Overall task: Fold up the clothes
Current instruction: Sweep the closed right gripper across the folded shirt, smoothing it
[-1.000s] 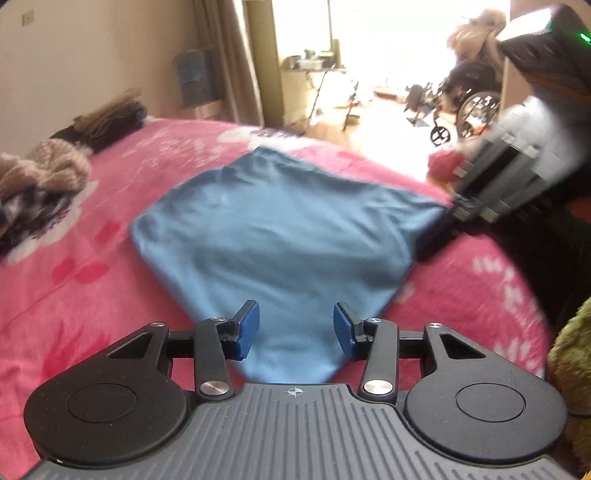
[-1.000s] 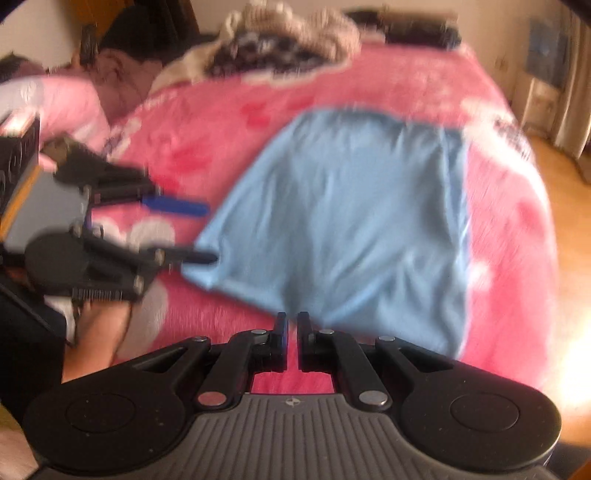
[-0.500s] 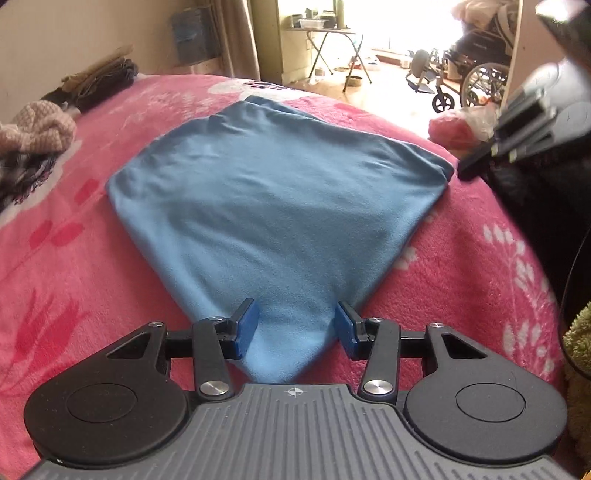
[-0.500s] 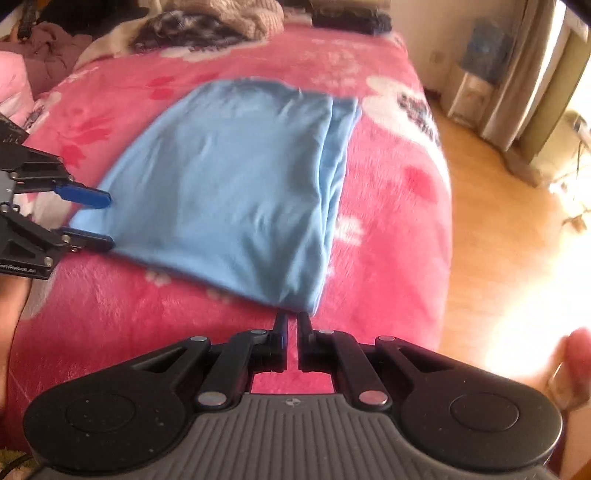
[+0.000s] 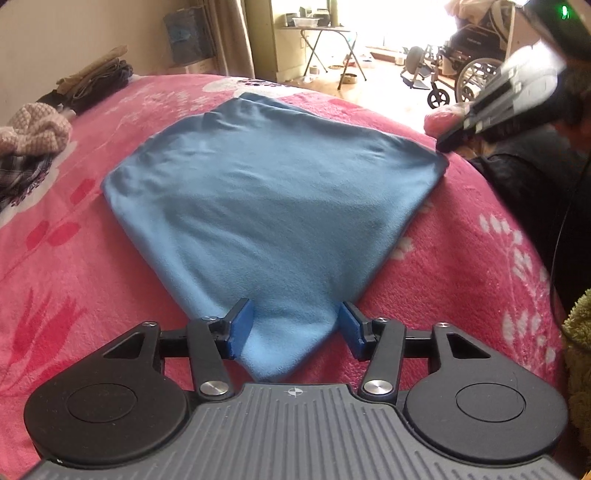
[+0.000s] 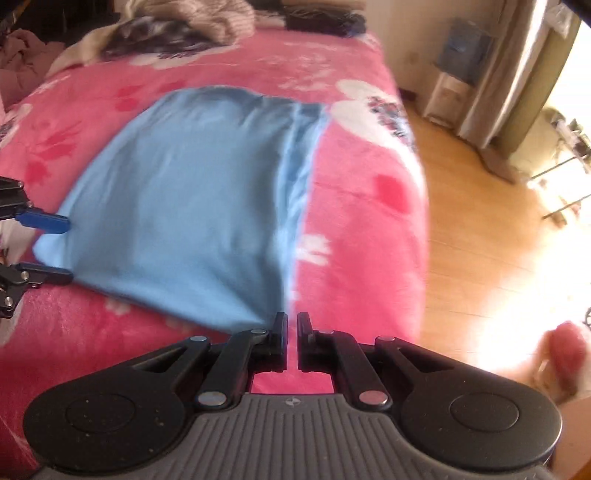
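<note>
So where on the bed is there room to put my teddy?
Bare pink blanket lies left of the blue cloth, and between it and the bed's floor-side edge. The far end is crowded with piled clothes.

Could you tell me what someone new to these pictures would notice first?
The eye goes first to the folded light blue garment spread flat in the middle of the bright pink floral blanket. The left tool is opening with the garment's near corner between its blue pads, while the right tool sits shut at the neighbouring corner. Heaped clothes wait at the far edge.
</note>
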### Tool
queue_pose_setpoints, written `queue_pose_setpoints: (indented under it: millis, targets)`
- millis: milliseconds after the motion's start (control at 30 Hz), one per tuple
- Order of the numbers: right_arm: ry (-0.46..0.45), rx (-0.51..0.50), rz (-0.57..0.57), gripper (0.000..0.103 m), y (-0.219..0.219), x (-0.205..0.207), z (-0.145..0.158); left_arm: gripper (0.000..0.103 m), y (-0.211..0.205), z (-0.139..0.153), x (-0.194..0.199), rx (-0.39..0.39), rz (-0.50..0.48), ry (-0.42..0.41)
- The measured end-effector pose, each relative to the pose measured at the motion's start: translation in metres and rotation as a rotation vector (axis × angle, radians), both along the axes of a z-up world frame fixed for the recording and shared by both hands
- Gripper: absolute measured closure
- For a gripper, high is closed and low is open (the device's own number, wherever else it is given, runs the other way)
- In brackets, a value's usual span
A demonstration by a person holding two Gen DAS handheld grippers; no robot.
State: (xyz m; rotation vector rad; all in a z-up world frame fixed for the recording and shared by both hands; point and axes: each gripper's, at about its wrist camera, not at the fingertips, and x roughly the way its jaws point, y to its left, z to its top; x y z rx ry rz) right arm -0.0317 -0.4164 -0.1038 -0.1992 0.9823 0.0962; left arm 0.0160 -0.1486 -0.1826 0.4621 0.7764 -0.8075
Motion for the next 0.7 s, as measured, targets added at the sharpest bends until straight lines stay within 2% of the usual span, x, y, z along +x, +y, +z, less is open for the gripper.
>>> queue_pose_setpoints:
  millis: [100, 167, 333, 433, 533, 633, 700]
  targets:
    - [-0.077, 0.05, 0.032, 0.099, 0.004, 0.009, 0.018, 0.05, -0.001, 0.0, -0.002, 0.008, -0.008, -0.008]
    - [-0.118, 0.056, 0.089, 0.099, 0.02, 0.027, 0.02, 0.05, 0.0, 0.0, -0.002, 0.009, -0.003, -0.005]
    - [-0.114, 0.062, 0.212, 0.099, 0.057, 0.065, -0.008, 0.05, 0.002, 0.002, -0.002, 0.003, 0.011, 0.003]
    - [-0.116, 0.015, 0.165, 0.099, 0.044, 0.072, -0.019, 0.05, 0.005, 0.0, -0.002, -0.004, 0.007, 0.008]
    - [-0.111, 0.044, 0.038, 0.099, 0.009, 0.068, -0.012, 0.05, 0.005, -0.001, -0.001, -0.009, 0.003, 0.012]
    - [-0.135, 0.033, 0.018, 0.098, 0.002, 0.063, -0.001, 0.05, 0.005, -0.002, 0.0, -0.012, -0.001, 0.016]
    - [-0.163, 0.07, 0.082, 0.098, 0.019, 0.065, 0.006, 0.05, 0.005, -0.002, 0.0, -0.01, -0.001, 0.016]
